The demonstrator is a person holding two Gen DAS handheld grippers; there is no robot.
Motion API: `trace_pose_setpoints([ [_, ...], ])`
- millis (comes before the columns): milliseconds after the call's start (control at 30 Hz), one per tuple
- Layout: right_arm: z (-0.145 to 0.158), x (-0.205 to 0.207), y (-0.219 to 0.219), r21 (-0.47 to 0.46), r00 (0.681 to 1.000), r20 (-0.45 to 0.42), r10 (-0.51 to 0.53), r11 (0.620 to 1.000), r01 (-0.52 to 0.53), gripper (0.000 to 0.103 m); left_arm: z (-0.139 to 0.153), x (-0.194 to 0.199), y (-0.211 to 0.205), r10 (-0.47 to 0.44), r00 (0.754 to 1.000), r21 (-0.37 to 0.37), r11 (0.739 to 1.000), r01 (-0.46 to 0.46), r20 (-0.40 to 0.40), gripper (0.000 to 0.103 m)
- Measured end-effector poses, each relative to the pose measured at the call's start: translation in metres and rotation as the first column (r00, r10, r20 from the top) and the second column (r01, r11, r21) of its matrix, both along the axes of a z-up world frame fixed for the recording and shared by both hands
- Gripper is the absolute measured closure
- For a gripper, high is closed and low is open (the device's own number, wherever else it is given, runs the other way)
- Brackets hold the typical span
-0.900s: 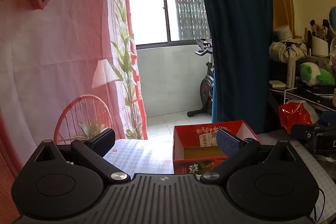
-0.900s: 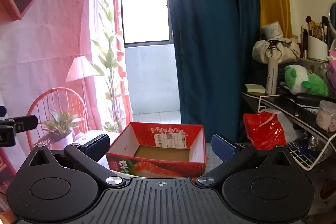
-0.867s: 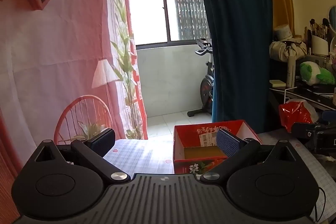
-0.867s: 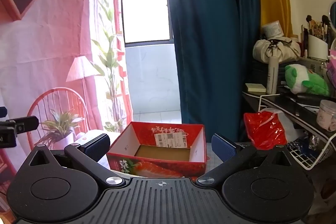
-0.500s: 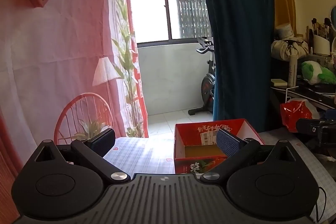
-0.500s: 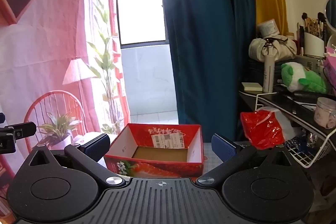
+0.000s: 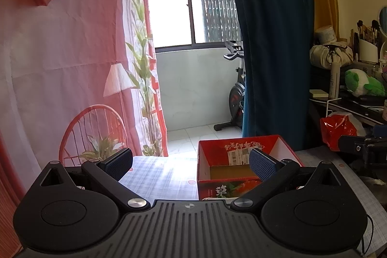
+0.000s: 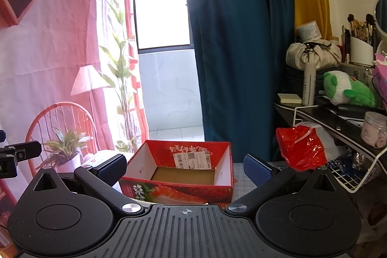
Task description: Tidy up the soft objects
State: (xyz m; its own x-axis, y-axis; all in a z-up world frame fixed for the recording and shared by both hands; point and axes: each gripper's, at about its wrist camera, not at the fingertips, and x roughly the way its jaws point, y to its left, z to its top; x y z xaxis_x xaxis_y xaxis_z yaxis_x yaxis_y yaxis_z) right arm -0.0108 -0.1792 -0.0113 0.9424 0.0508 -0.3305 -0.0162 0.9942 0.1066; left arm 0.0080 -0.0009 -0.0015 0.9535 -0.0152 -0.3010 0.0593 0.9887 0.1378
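One red cardboard box (image 8: 179, 175) on the table, open and with nothing in it. One green and white plush toy (image 8: 346, 88) up on the shelf at the right. One red plastic bag (image 8: 300, 149) below it. One tied cloth bundle (image 8: 312, 53), one spray bottle (image 8: 309, 84), one pad of sticky notes (image 8: 289, 98), one lidded jar (image 8: 374, 128). One exercise bike (image 7: 235, 88) by the window.

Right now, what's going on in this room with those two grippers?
A person holds two grippers over a checked table, both open and empty. The left gripper and right gripper both face a red cardboard box that looks empty. A green and white plush toy sits untouched on the cluttered shelf to the right. Nothing has been picked up yet.
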Motion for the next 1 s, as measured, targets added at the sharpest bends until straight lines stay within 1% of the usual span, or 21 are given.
trace_pose_setpoints([
  [1000, -0.0008, 0.0003, -0.0001, 0.001, 1.000, -0.006, -0.014, 1.000, 0.014, 0.000, -0.0020, 0.0011, 0.0007, -0.015, 1.000, -0.010, 1.000, 0.014, -0.017, 0.000],
])
